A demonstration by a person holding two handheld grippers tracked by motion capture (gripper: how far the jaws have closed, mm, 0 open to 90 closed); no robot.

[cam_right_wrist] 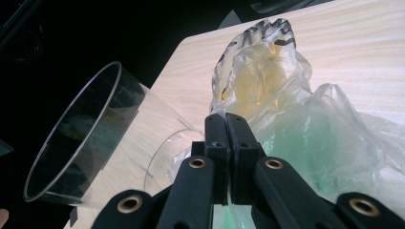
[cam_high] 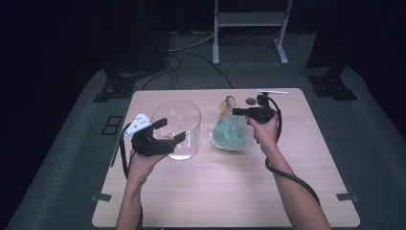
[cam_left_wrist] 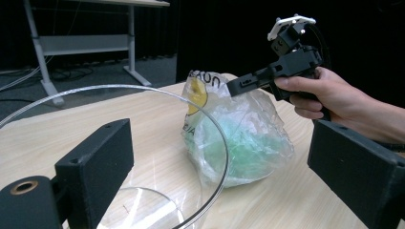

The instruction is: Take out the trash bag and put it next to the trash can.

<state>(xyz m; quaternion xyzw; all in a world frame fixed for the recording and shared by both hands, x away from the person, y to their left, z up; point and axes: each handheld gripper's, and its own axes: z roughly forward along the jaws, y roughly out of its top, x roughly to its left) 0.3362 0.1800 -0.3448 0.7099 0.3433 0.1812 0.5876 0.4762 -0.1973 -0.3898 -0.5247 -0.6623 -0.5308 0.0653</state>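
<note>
High view: we find the left claw point(cam_high: 168, 130) spread around the near wall of the glass bowl point(cam_high: 177, 115), while the right claw point(cam_high: 238, 111) sits at the top of the plastic bag point(cam_high: 230, 134), which rests on the tabletop point(cam_high: 230, 191) just right of the bowl.

Left gripper view: we see the jaws wide apart astride the bowl rim; we advise holding it steady.

Right gripper view: the jaws are pressed together, apparently pinching bag film, though the film between them is unclear. We advise lifting slowly toward the bowl.
</note>
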